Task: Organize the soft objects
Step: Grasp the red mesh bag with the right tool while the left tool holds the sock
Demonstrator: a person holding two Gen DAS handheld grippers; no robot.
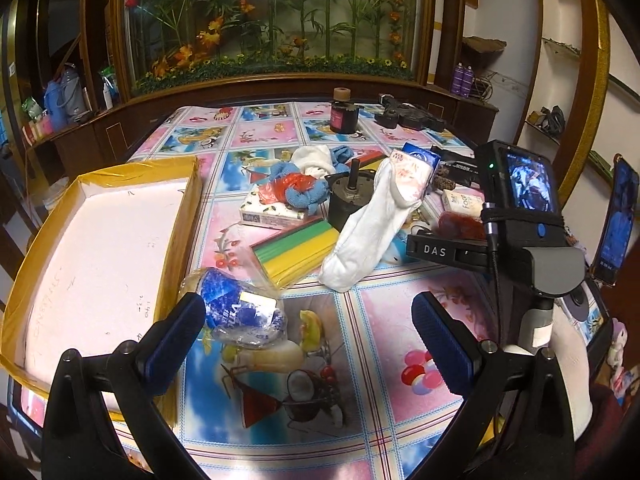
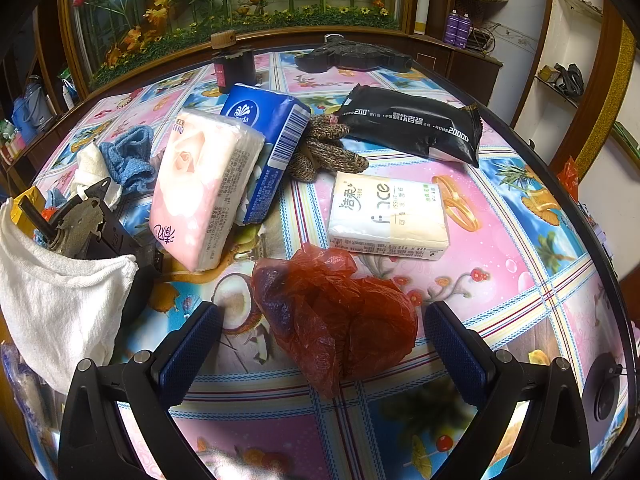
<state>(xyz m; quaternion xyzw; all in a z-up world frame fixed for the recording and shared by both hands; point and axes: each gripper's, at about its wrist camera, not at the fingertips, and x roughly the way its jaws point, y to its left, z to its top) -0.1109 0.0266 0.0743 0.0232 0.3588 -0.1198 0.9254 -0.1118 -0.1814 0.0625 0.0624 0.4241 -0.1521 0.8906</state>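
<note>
My right gripper (image 2: 324,354) is open, its blue-padded fingers on either side of a crumpled red plastic bag (image 2: 340,320) on the table. Beyond it lie a white tissue pack (image 2: 388,216), a pink tissue pack (image 2: 204,188) leaning on a blue one (image 2: 268,140), a knit glove (image 2: 324,148) and a black wipes pack (image 2: 412,128). My left gripper (image 1: 310,340) is open above the tablecloth. A blue tissue pack in clear wrap (image 1: 240,312) lies against its left fingertip. A white sock-like cloth (image 1: 368,232) drapes over a metal motor (image 1: 348,200).
A shallow white box with yellow-taped edges (image 1: 188,216) lies at the left. A green and yellow block (image 1: 296,248), a blue cloth on a tissue pack (image 1: 304,196), a dark jar (image 1: 343,114) and a black tool (image 1: 412,114) share the table. The right unit's housing (image 1: 520,200) stands right.
</note>
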